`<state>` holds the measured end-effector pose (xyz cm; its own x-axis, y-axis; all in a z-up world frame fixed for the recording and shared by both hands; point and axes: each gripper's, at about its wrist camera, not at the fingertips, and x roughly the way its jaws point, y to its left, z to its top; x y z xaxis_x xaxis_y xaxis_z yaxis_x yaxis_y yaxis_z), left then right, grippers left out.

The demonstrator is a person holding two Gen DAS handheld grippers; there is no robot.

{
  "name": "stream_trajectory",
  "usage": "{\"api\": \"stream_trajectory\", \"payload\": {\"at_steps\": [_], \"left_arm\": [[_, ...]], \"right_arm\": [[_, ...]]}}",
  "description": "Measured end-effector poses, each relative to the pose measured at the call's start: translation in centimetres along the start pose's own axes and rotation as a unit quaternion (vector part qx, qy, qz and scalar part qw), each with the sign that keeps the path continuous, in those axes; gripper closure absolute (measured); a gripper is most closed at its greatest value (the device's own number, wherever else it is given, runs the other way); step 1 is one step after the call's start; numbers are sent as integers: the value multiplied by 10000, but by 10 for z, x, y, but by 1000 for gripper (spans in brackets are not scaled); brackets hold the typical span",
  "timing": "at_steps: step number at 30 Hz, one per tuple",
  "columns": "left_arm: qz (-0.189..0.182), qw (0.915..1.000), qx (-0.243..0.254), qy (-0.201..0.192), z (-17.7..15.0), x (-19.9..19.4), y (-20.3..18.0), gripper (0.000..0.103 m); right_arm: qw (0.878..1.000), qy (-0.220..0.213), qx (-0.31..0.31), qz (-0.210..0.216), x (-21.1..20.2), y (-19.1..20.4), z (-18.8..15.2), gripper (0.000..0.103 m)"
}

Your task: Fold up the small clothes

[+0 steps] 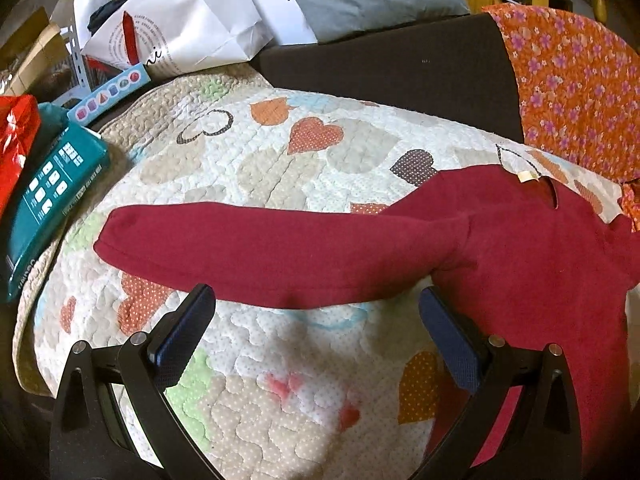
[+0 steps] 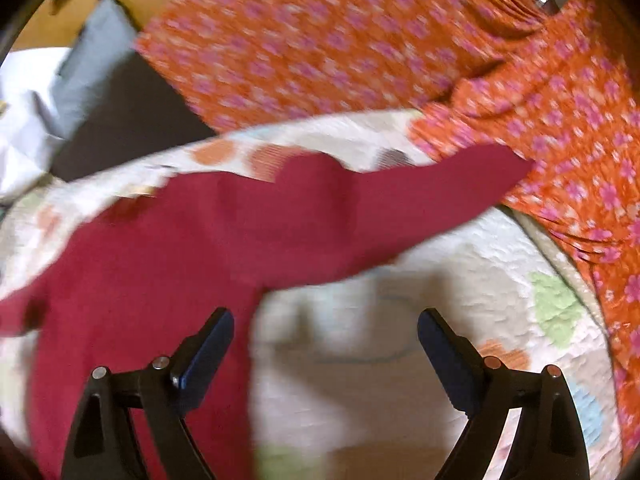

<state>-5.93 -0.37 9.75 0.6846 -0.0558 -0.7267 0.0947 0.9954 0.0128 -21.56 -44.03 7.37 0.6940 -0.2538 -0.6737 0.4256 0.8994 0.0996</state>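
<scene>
Both our claws sit at the bottom of their frames spread wide and holding nothing: the left gripper (image 1: pixel 316 312) hangs just below the sleeve (image 1: pixel 256 252) of the red top (image 1: pixel 532 264), which lies flat on the heart quilt (image 1: pixel 280 360) across the middle and right of the left view. We judge the sleeve fold is next, so we should pinch near the cuff at centre left, lift only slightly and lay it across the body, while the right gripper (image 2: pixel 326 334), low in its blurred view, pins the body

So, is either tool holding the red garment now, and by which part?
Nothing is held. Both the left tool and right tool are open above the red garment.
</scene>
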Motion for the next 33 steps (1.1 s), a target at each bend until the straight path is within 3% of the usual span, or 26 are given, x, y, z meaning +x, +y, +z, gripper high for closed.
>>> {"api": "stream_trajectory", "payload": {"at_steps": [5,10,15,29,33], "left_arm": [[-75,9999,-123,-17,-4,0,7,1],[-164,9993,-347,54,-4,4,18,1],[84,9985,-493,229,-7,14,32,1],[309,9925,-1043,554,-6,44,83,1],[298,9849,-1533,748,-3,56,118,1]], "right_arm": [[9979,9,-328,566,-11,67,-7,11],[9946,80,-664,790,-5,125,-13,11],[9901,269,-877,1060,10,166,-21,11],[9831,540,-1144,1324,34,212,-24,11],[9820,569,-1151,1386,39,216,-24,11]]}}
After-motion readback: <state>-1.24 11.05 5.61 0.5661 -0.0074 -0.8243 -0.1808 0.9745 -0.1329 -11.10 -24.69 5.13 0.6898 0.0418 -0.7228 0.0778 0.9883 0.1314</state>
